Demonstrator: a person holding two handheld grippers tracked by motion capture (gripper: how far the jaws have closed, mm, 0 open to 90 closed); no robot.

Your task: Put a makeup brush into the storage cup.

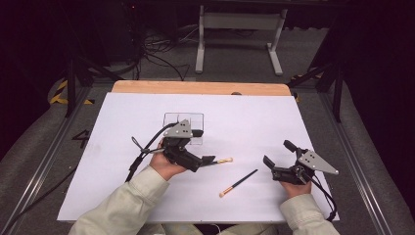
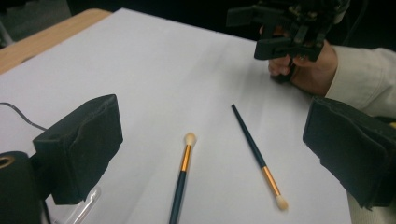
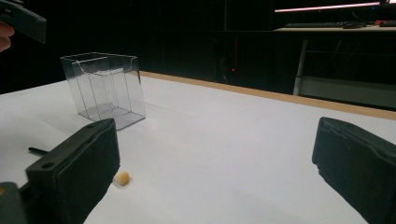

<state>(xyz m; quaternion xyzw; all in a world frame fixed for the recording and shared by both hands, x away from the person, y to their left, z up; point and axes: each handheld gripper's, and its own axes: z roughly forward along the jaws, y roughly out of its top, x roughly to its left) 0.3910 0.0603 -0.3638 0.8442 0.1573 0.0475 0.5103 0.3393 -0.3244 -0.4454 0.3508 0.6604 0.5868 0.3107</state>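
Two slim makeup brushes with dark handles, gold ferrules and cream tips lie on the white sheet. One brush [image 1: 224,160] [image 2: 182,169] lies just past my left gripper [image 1: 203,146] [image 2: 212,135], which is open and holds nothing. The other brush [image 1: 239,182] [image 2: 258,156] lies slanted between the two hands. My right gripper [image 1: 278,152] [image 3: 217,158] hovers open at the right, also seen far off in the left gripper view [image 2: 289,28]. A cream brush tip [image 3: 122,178] peeks out beside its left jaw.
A clear plastic box [image 1: 183,126] [image 3: 105,86] stands upright behind the left gripper, open at the top. The white sheet [image 1: 254,117] covers a wooden table [image 1: 200,87]. Beyond the far edge are cables and a white frame [image 1: 240,29] on the floor.
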